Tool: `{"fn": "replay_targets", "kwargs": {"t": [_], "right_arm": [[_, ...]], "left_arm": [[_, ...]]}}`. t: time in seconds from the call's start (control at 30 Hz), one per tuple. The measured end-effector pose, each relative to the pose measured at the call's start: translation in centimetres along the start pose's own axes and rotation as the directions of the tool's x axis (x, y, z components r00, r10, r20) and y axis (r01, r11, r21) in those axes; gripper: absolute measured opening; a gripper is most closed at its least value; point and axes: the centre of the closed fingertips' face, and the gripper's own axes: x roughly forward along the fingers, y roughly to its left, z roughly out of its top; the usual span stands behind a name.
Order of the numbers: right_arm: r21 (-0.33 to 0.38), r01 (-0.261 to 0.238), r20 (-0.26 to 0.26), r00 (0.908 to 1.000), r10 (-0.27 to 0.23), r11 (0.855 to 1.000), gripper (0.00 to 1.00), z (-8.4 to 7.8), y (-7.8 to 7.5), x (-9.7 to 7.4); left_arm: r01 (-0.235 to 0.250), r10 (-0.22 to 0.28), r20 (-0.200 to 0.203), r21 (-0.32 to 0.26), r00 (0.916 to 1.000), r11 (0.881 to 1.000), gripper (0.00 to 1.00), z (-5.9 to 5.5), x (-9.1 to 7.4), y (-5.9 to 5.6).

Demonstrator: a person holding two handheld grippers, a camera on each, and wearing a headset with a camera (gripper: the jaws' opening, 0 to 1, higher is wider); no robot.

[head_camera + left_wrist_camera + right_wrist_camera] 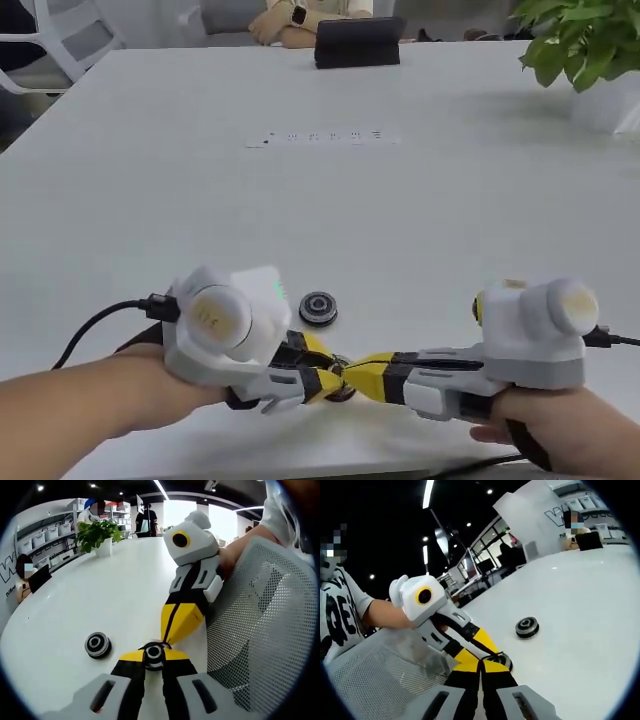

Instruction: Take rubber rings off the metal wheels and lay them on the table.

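Two grippers meet over one small metal wheel (338, 390) near the front edge of the white table (400, 220). My left gripper (153, 656) is shut on that wheel (153, 652), which carries a black rubber ring. In the head view the left gripper (322, 373) comes in from the left. Facing it, my right gripper (481, 664) has its yellow tips pressed together on the black ring (502, 659) at the wheel's rim. A second wheel (318, 307) with its ring lies flat on the table just beyond, untouched; it appears as the second wheel (98, 645) and the second wheel (527, 627).
A potted plant (585, 45) stands at the far right corner. A black stand (357, 43) and a person's hands (295, 20) are at the far end. A socket strip (325, 136) is set in the table's middle. A mesh chair back (260, 620) is close behind me.
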Motion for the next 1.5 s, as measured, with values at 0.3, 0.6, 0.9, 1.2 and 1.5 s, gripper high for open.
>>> {"fn": "replay_targets", "kwargs": {"t": [0.3,0.6,0.9,1.2,1.5], "right_arm": [[-0.036,0.076,-0.033,0.9965,-0.077,0.996,0.0,-0.9,-1.4,-0.3],[-0.049,0.083,-0.043,0.9955,-0.085,0.995,0.0,-0.9,-1.4,-0.3],[-0.05,0.083,-0.036,0.9957,-0.085,0.995,0.0,-0.6,-1.4,-0.4],[-0.058,0.067,-0.04,0.9968,-0.069,0.996,0.0,-0.2,-0.9,-0.3],[-0.065,0.052,-0.047,0.9974,-0.055,0.997,0.0,0.1,-0.6,-0.1]], "left_arm": [[-0.002,0.002,0.002,-0.002,1.0,1.0,0.07,0.0,0.0,0.0],[-0.004,0.004,0.0,0.03,1.0,1.0,0.07,0.1,0.0,0.0],[0.016,-0.015,-0.014,0.035,0.9998,0.999,0.15,0.1,-0.6,-0.3],[0.02,-0.02,0.015,0.024,0.9997,1.0,0.22,1.0,-2.1,-0.2],[0.012,-0.012,0.036,-0.008,0.9993,1.0,0.31,1.1,-4.1,-0.2]]}}
